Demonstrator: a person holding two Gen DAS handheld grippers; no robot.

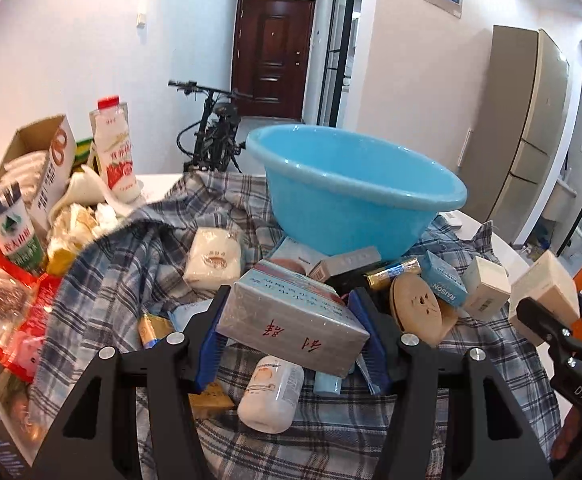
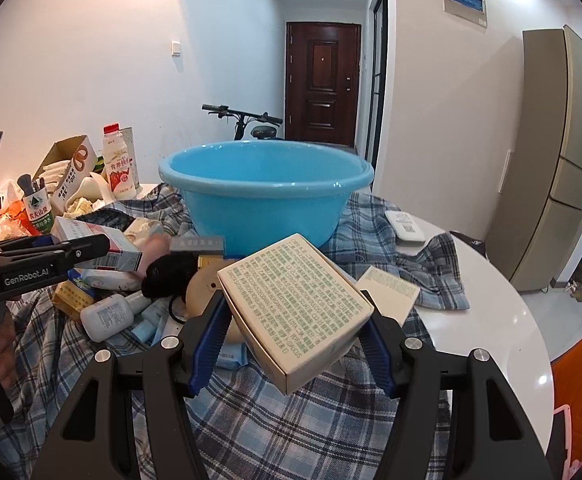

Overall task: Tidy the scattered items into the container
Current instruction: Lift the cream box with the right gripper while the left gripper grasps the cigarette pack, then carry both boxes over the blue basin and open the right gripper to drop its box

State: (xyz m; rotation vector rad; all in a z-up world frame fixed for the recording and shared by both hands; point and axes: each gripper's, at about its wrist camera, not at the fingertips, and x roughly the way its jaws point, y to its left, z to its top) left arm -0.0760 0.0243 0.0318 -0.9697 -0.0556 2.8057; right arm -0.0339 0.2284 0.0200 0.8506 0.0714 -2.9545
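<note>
A light blue basin (image 1: 355,208) (image 2: 267,196) stands upright on a plaid cloth, with nothing visible inside it. My left gripper (image 1: 290,300) is shut on a silver-wrapped box (image 1: 291,320) with red characters, lifted over the clutter in front of the basin. In the right wrist view the left gripper (image 2: 87,250) shows at the left with that box (image 2: 107,246). My right gripper (image 2: 293,320) is shut on a cream box (image 2: 291,280) printed with green text, tilted, just short of the basin. From the left wrist view, this cream box (image 1: 547,292) is at the right edge.
Scattered on the plaid cloth (image 2: 275,432) lie a white bottle (image 1: 269,392), a wooden disc (image 1: 415,304), a blue carton (image 1: 445,280) and other small boxes. A milk bottle (image 1: 117,152) and a cardboard box (image 1: 39,160) stand far left. The white table's edge (image 2: 511,320) curves at right.
</note>
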